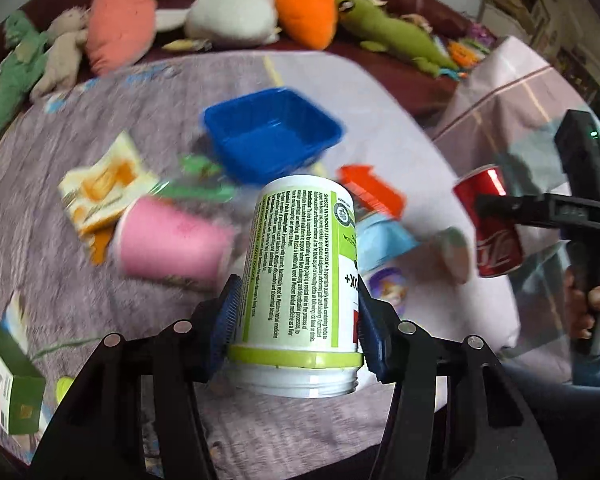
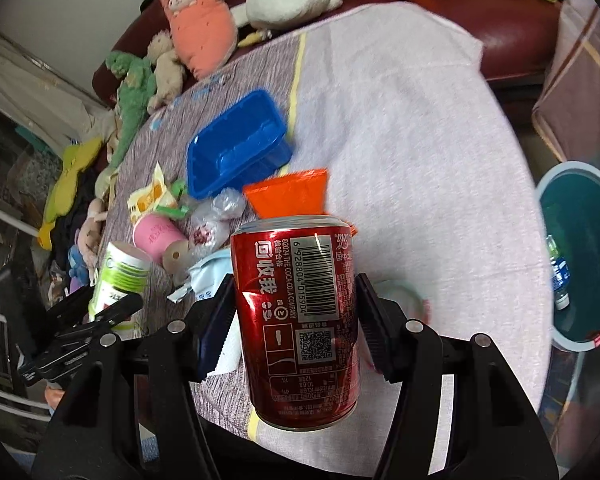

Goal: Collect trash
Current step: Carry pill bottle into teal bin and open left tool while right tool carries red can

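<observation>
My left gripper (image 1: 296, 316) is shut on a white and green supplement jar (image 1: 300, 264), held upside down above the table; the jar also shows in the right wrist view (image 2: 118, 276). My right gripper (image 2: 296, 316) is shut on a red cola can (image 2: 300, 320), held above the table's near edge; the can also shows in the left wrist view (image 1: 494, 224). On the table lie a pink paper cup (image 1: 172, 240), a yellow snack wrapper (image 1: 104, 188), an orange packet (image 2: 288, 196), a light blue wrapper (image 1: 380, 240) and a blue plastic tray (image 1: 272, 136).
A teal trash bin (image 2: 580, 260) with a bottle inside stands on the floor right of the table. Plush toys (image 1: 228, 16) line the dark red sofa behind the table. A green carton (image 1: 8, 384) sits at the near left. The tablecloth (image 2: 400, 140) covers the round table.
</observation>
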Action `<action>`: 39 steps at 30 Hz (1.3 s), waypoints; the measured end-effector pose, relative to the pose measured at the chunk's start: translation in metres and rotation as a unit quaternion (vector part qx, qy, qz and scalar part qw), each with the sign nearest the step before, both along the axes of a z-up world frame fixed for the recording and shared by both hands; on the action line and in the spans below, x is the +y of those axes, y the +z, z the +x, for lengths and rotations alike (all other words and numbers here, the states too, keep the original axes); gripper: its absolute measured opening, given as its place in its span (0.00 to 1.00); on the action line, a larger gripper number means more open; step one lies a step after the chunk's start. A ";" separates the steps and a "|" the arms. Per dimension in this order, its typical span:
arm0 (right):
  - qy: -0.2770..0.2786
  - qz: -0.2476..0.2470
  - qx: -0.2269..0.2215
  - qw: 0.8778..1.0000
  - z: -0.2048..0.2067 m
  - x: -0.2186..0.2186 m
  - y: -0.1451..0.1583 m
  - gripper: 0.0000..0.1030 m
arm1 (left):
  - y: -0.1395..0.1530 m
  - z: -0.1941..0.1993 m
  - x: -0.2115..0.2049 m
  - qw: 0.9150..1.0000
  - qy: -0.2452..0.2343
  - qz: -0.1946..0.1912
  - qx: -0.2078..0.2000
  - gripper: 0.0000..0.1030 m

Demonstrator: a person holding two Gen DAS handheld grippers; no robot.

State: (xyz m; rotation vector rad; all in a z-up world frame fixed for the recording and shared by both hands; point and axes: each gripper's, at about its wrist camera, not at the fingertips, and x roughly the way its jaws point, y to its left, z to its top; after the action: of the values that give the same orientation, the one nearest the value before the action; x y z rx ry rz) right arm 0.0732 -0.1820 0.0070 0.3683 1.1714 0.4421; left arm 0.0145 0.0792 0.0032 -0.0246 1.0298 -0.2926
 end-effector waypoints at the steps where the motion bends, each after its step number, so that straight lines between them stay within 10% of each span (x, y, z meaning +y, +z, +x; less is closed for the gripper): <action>1: -0.008 0.003 -0.004 1.000 0.000 -0.009 0.003 0.55 | 0.004 0.003 -0.013 1.000 -0.011 0.002 -0.004 0.53; 11: -0.159 0.007 -0.046 0.986 -0.025 -0.148 0.020 0.55 | -0.008 0.044 -0.186 0.986 -0.164 -0.008 0.015 0.54; 22: -0.300 0.004 -0.011 0.954 -0.049 -0.293 -0.038 0.55 | -0.080 0.073 -0.372 0.952 -0.290 0.065 0.073 0.54; 39: -0.313 0.025 0.014 0.949 -0.045 -0.334 -0.084 0.55 | -0.165 0.074 -0.452 0.921 -0.338 0.133 0.141 0.54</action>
State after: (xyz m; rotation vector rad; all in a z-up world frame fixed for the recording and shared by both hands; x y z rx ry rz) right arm 0.0277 -0.5158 -0.0767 0.7627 1.0057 -0.0902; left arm 0.0885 -0.3726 -0.1617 0.5618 1.3389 -0.7906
